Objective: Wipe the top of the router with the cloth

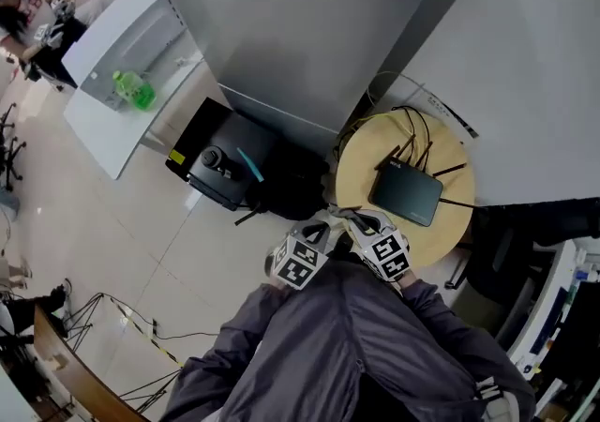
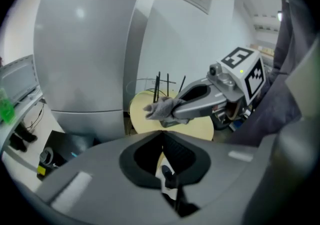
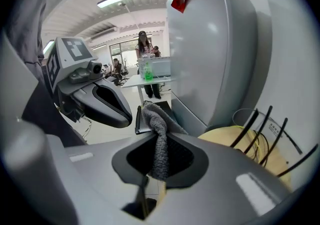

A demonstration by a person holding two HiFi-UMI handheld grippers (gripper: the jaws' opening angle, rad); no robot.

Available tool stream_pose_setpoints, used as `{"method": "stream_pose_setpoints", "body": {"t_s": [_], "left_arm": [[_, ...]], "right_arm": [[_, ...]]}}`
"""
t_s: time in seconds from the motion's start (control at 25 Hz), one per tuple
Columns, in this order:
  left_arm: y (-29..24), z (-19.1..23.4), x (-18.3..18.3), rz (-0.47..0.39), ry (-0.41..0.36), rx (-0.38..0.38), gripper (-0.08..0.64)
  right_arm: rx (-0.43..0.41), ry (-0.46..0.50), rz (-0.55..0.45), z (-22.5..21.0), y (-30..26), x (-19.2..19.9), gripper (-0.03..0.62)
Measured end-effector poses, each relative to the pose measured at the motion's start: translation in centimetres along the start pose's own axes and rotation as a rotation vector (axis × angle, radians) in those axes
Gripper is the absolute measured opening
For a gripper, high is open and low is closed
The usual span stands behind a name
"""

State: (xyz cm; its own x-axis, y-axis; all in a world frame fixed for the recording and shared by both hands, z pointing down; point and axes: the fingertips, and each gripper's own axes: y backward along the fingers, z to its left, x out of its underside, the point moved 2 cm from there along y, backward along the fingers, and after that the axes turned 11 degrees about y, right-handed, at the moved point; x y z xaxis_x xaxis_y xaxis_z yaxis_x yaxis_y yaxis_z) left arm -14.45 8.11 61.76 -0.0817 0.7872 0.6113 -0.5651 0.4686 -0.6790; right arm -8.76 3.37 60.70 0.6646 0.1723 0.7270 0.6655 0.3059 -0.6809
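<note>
The black router [image 1: 406, 190] lies flat on a round wooden table [image 1: 370, 153], its antennas [image 3: 260, 129] sticking up at the far side. My right gripper [image 3: 157, 131] is shut on a grey cloth [image 3: 159, 141], which hangs bunched between its jaws. From the left gripper view, the same cloth [image 2: 160, 108] pokes out of the right gripper [image 2: 172, 112] above the table's near edge. My left gripper [image 2: 163, 132] is shut with nothing in it, just left of the right one. Both grippers [image 1: 314, 228] hover at the table's near-left rim, short of the router.
A tall silver cabinet [image 1: 309, 26] stands just behind the table. A black case [image 1: 225, 167] sits on the floor to the left. Further left is a white desk [image 1: 112, 45] with a green bottle [image 1: 136, 90]. People stand in the background [image 3: 145, 54]. Cables [image 1: 141, 326] trail across the floor.
</note>
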Motion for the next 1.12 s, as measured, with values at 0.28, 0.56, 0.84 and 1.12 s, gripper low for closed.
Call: {"method": "stream_pose_setpoints", "body": {"t_s": [0.28, 0.56, 0.84, 1.12], "left_arm": [[-3.3, -1.5, -2.2, 0.095, -0.166, 0.152, 0.000], [-8.0, -6.0, -6.1, 0.116, -0.272, 0.193, 0.000], [-11.7, -9.2, -7.7, 0.165, -0.308, 0.177, 0.000], [-11.7, -8.9, -7.8, 0.142, -0.283, 0.141, 0.000]], "right_arm": [[0.201, -0.176, 0.011, -1.5, 3.2, 3.0, 0.037], [0.315, -0.308, 0.014, -5.5, 8.6, 8.9, 0.037], [0.350, -0.389, 0.018, -7.8, 11.6, 14.0, 0.037], [0.257, -0.325, 0.057, -10.2, 7.8, 14.9, 0.037]]}}
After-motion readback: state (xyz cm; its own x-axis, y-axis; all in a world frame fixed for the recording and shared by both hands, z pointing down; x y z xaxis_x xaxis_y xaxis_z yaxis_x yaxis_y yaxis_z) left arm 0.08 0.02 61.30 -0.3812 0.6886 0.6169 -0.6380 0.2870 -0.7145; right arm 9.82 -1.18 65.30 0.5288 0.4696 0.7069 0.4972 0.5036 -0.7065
